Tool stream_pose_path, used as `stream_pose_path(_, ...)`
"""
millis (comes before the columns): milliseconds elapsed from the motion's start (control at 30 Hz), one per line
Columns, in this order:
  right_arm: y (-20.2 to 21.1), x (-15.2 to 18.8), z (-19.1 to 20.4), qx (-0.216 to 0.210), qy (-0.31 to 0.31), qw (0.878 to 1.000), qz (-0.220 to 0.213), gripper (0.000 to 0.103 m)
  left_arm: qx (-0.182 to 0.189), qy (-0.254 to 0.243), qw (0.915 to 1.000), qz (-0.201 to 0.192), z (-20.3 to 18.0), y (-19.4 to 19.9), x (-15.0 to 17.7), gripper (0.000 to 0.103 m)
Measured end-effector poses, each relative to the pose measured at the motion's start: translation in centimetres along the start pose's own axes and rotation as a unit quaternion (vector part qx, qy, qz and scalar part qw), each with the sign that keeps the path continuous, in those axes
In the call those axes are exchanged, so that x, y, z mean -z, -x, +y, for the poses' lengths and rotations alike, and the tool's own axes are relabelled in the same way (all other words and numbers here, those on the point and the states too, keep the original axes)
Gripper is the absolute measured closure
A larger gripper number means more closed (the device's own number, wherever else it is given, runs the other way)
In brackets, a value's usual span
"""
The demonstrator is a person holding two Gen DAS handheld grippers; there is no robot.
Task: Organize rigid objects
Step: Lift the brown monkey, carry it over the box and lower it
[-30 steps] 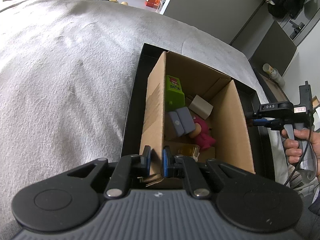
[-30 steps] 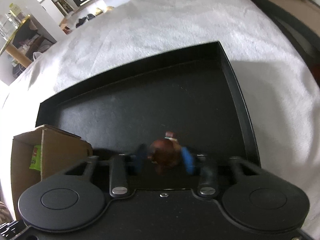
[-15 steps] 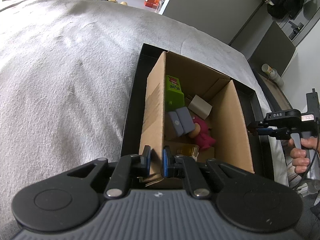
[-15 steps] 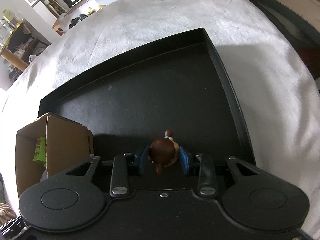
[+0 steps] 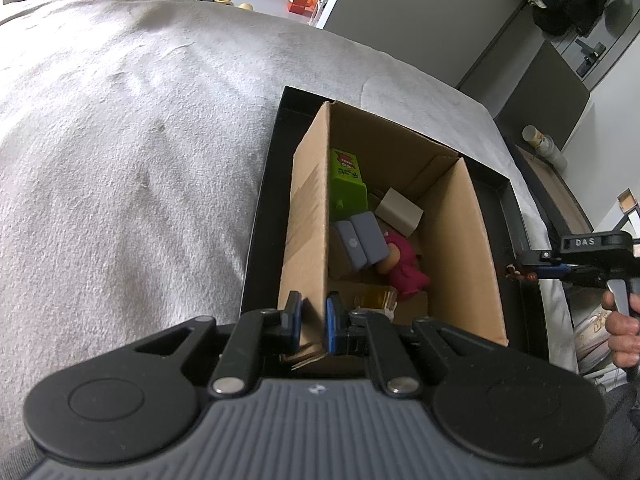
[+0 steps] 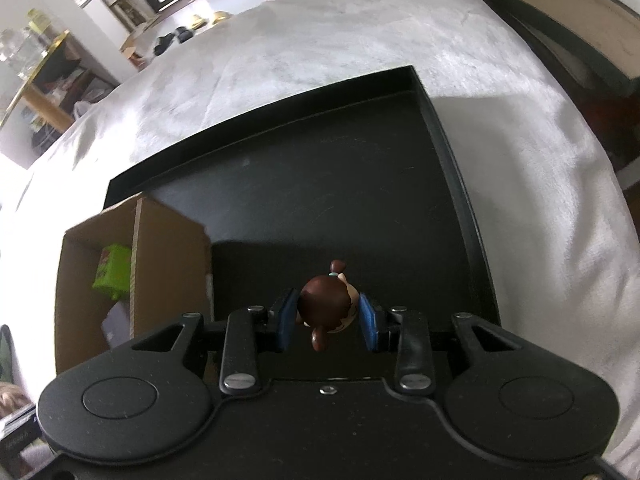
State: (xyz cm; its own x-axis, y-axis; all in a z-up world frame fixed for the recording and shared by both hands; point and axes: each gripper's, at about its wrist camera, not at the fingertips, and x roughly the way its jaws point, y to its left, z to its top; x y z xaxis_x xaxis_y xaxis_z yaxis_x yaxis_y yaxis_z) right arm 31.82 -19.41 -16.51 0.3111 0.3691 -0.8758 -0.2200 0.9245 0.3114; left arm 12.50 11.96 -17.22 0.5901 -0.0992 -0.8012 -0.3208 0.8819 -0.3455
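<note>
A cardboard box (image 5: 456, 248) stands in the left end of a black tray (image 6: 360, 184) on a grey blanket. My left gripper (image 5: 313, 322) is shut on the near corner of the box's left wall. Inside the box lie a green carton (image 5: 348, 188), a grey case (image 5: 362, 240), a pink figure (image 5: 404, 268) and a small white box (image 5: 400, 210). My right gripper (image 6: 328, 322) is shut on a small brown-haired doll figure (image 6: 326, 308), held above the tray's bare floor to the right of the cardboard box (image 6: 96, 280). In the left wrist view the right gripper (image 5: 532, 270) shows at the far right with the doll figure (image 5: 518, 272) at its tip.
The grey blanket (image 5: 120, 160) spreads wide to the left of the tray. A person's hand (image 5: 622, 330) grips the right tool's handle. Dark furniture (image 6: 560, 40) stands beyond the blanket's right edge, and shelves and shoes lie far behind.
My right gripper has lifted with the doll figure and shifted, so the cardboard box looms larger at its left. The left gripper has kept still on the box wall.
</note>
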Motion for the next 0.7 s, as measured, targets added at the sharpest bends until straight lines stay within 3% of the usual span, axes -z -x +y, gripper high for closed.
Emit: stream_pose_path(700, 3.1, 1.6, 5.8, -0.009, 0.089, 0.996, -0.008, 0.069, 0.015, 0.008, 0.9998, -0.008, 0.5, 0.3, 0.0, 0.093)
